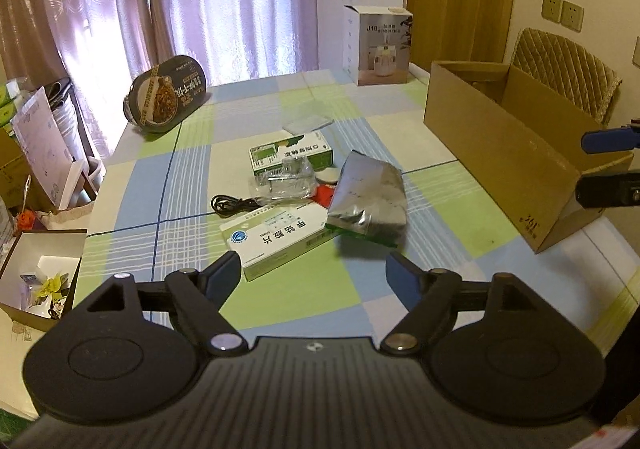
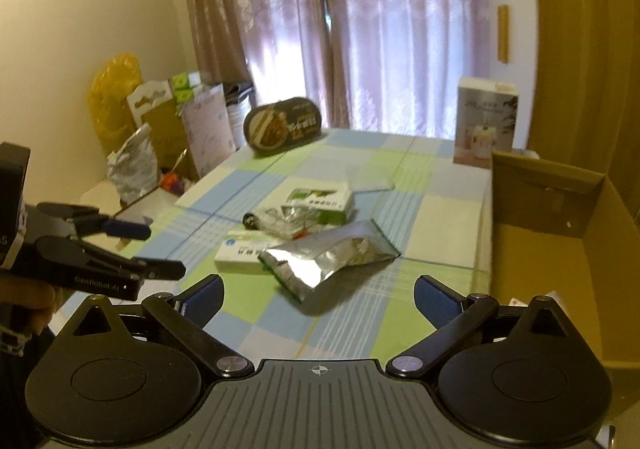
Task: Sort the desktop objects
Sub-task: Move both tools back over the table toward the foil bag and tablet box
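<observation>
A pile lies mid-table: a white-and-green medicine box (image 1: 280, 237) (image 2: 240, 251), a crumpled silver foil bag (image 1: 368, 201) (image 2: 332, 257), a green-and-white box (image 1: 292, 157) (image 2: 320, 201), a clear plastic bag (image 1: 284, 181) and a black cable (image 1: 232, 205). My left gripper (image 1: 314, 269) (image 2: 156, 249) is open, just short of the medicine box, holding nothing. My right gripper (image 2: 320, 289) (image 1: 592, 165) is open and empty too, hovering in front of the foil bag. An open cardboard box (image 1: 520, 145) (image 2: 540, 217) stands on the right.
A dark oval food bowl (image 1: 166, 93) (image 2: 284, 125) leans at the far left of the checked tablecloth (image 1: 280, 301). A tall white product box (image 1: 382, 45) (image 2: 484, 117) stands at the back. A grey flat packet (image 1: 308, 125) lies behind the pile. Bags and boxes crowd the floor at left.
</observation>
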A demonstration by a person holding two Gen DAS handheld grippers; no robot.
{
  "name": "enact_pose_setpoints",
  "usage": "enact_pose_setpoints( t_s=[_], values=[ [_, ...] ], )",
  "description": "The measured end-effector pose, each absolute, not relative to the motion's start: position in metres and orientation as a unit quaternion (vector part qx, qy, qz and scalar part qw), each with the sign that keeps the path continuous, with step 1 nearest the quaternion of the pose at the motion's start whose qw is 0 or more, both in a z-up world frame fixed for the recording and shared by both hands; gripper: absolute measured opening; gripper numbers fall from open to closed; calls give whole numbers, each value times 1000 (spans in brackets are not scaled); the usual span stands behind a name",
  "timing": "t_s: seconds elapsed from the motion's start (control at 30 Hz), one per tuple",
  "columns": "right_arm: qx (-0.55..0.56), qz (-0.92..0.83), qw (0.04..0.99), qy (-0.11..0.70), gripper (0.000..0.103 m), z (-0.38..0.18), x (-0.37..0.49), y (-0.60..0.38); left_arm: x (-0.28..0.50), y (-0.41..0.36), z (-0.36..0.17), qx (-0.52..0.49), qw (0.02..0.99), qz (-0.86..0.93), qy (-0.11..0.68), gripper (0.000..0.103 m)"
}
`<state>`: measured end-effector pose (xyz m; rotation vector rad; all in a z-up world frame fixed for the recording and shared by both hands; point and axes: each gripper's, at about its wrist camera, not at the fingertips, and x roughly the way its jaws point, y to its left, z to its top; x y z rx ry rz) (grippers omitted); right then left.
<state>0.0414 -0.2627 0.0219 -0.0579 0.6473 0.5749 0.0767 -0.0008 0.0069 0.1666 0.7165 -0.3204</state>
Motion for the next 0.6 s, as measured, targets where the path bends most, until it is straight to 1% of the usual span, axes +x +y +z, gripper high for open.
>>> enact_pose_setpoints(
  t_s=[0.03,0.13,0.4,0.6],
  values=[
    [-30,279,905,319,101,20,43,-260,79,0,5,83,920,-157,350,81],
    [-36,281,900,331,101,15,50,-251,86,4,-2,95,917,-161,353,83],
    [-51,281,890,354,101,4,79,-225,117,15,-27,128,904,-178,368,84],
    [-49,264,884,382,101,-10,109,-209,148,20,-47,169,894,-197,365,85]
  ],
)
